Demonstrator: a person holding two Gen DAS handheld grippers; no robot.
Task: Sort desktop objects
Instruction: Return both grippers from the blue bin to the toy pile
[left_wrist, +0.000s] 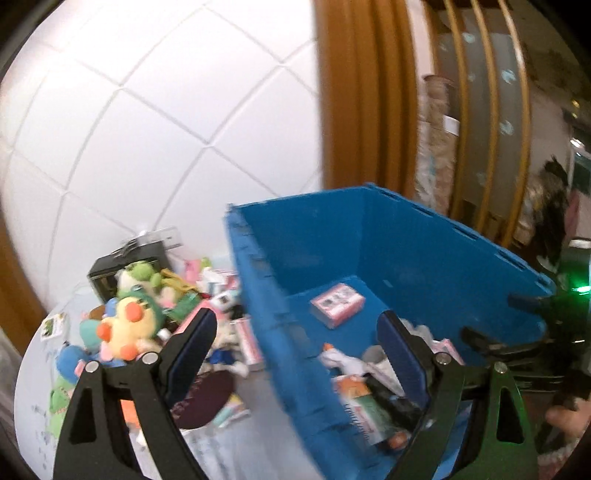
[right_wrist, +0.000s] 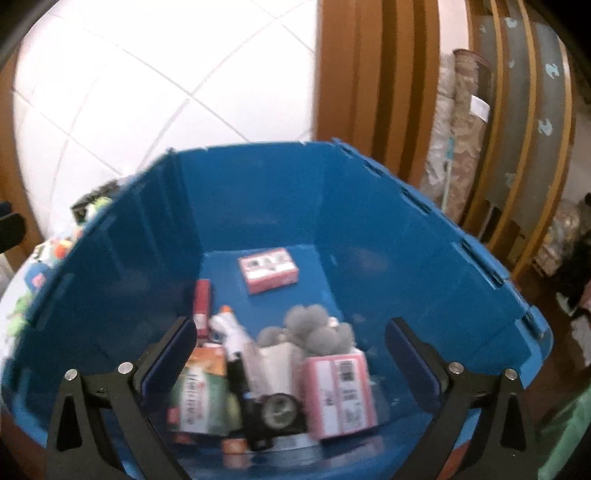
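A blue plastic bin (left_wrist: 424, 236) stands on a white table (left_wrist: 33, 369); it also fills the right wrist view (right_wrist: 406, 240). It holds a pink box (right_wrist: 268, 269), a larger pink box (right_wrist: 340, 391), a grey fluffy toy (right_wrist: 314, 328), a white bottle (right_wrist: 229, 332) and a green packet (right_wrist: 199, 398). Left of the bin lies a heap of toys with a yellow plush (left_wrist: 129, 325). My left gripper (left_wrist: 295, 332) is open and empty, straddling the bin's left wall. My right gripper (right_wrist: 291, 343) is open and empty above the bin's contents.
A black box (left_wrist: 110, 273) stands behind the toy heap. A dark maroon disc (left_wrist: 203, 398) and small packets lie on the table by the bin. White tiled wall behind; wooden door frame (left_wrist: 362, 92) and rolled fabrics (right_wrist: 461, 129) at the right.
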